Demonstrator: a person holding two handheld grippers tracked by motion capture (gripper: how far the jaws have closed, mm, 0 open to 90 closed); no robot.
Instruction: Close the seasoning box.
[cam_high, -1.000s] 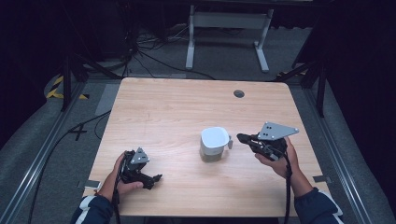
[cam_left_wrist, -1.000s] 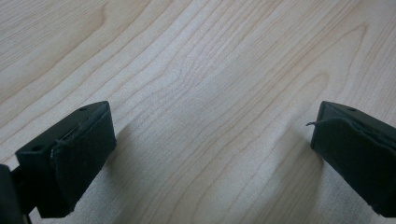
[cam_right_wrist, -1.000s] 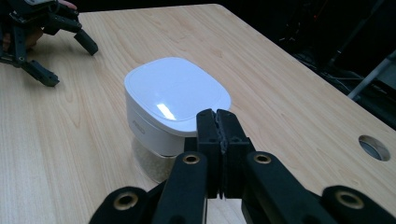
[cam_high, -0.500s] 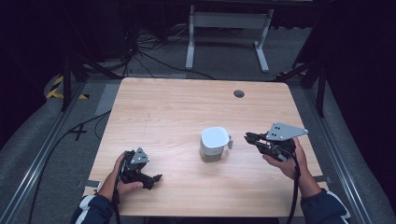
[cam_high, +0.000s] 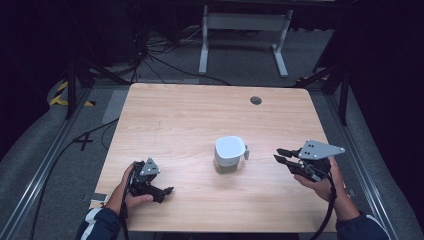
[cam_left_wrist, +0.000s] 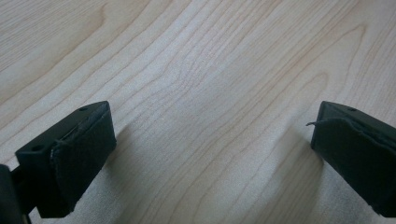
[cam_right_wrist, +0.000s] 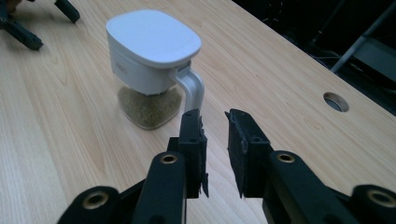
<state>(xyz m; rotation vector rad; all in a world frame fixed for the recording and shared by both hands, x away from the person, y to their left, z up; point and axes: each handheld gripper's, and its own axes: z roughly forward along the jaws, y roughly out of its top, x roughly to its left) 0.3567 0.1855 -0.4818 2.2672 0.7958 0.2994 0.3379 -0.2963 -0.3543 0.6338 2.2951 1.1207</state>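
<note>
On the table (cam_high: 165, 115), the right gripper (cam_right_wrist: 215, 122) has just been opening its jaws, nothing between them, near the jar (cam_right_wrist: 152, 65). Slide straight in around the handle (cam_right_wrist: 192, 91), then squeeze gently. The left gripper (cam_high: 166, 191) rests wide open.

Container (cam_high: 230, 155) (cam_right_wrist: 150, 70): a small clear-walled jar with rounded corners, standing upright on the wooden table (cam_high: 200, 120). A white, slightly domed lid closes the top and covers the upper half of the body; a curved white handle projects from the lid and bends downward along one side. The transparent lower part holds a tan, granular filling. The jar stands apart from the right gripper (cam_high: 281, 155) (cam_right_wrist: 215, 140), just ahead of its tips, with the handle turned toward them. It lies well apart from the left gripper (cam_high: 167, 190).
</note>
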